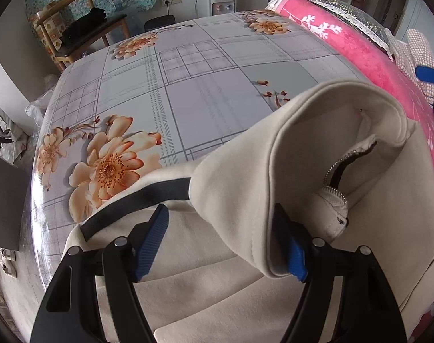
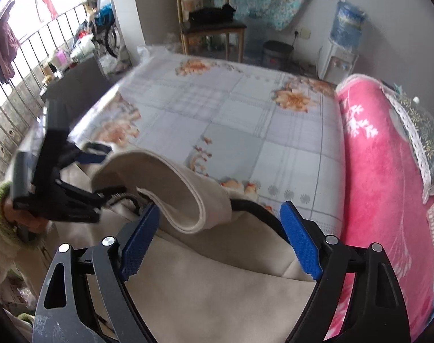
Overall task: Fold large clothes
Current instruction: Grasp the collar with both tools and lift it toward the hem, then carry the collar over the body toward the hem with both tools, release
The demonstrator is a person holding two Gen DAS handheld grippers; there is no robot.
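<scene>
Item: one cream jacket point(image 1: 217, 280) with a black trim band point(image 1: 148, 197) and a metal zipper point(image 1: 335, 191). We found it lying on the near part of the bed point(image 1: 188, 85), collar raised in a loop. We held the left gripper point(image 1: 228, 245) over it, jaws wide, the collar fold between them and against the right pad. The right gripper point(image 2: 219, 243) hung above the jacket, jaws wide with nothing between them. To the right lay a pink blanket point(image 1: 359, 45); beyond the far edge stood a wooden chair point(image 1: 82, 31) and a water dispenser point(image 1: 217, 0).
</scene>
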